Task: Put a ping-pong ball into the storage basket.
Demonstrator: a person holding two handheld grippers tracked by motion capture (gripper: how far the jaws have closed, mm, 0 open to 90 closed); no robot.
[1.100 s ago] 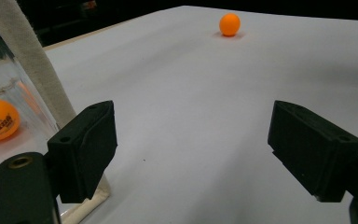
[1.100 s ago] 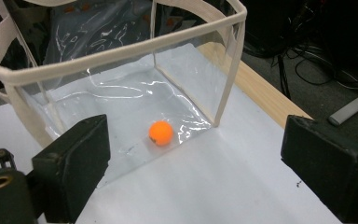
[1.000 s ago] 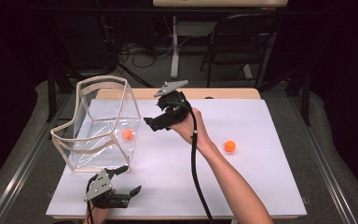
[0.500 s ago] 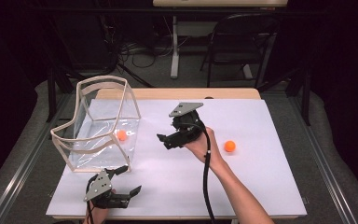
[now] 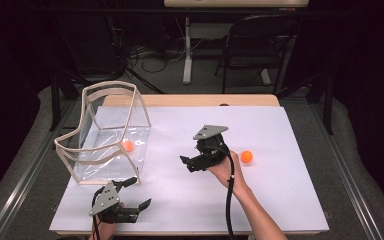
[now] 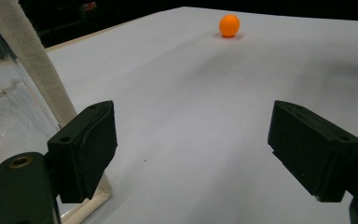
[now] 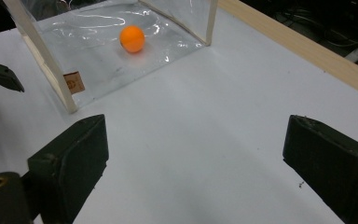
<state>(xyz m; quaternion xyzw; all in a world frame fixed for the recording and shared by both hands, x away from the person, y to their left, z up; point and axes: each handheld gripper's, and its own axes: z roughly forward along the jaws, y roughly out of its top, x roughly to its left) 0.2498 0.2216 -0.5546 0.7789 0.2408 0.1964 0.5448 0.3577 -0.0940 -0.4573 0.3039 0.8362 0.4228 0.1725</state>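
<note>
I count two orange balls. One orange ball (image 5: pixel 127 146) lies inside the clear bag (image 5: pixel 111 132), on its floor; from my right hand-held gripper (image 5: pixel 186 164) it sits ahead and a little left, well apart, seen through the transparent wall in the right gripper view (image 7: pixel 132 38). The second orange ball (image 5: pixel 246 156) rests on the bare white sheet behind that same gripper, near the hand that carries it; from my left hand-held gripper (image 5: pixel 136 194) it lies far ahead, well apart, near the top of the left gripper view (image 6: pixel 229 25).

There is one clear bag, standing upright with a cream fabric rim and edging. Its near corner stands just beside the left jaw of my left hand-held gripper.

I have two hand-held grippers. The right one has its jaws wide apart with nothing between them, just white sheet. The left one sits at the near edge of the worktop (image 5: pixel 190 100), jaws also spread apart and empty.

One white sheet (image 5: pixel 290 190) covers most of the wooden worktop.
</note>
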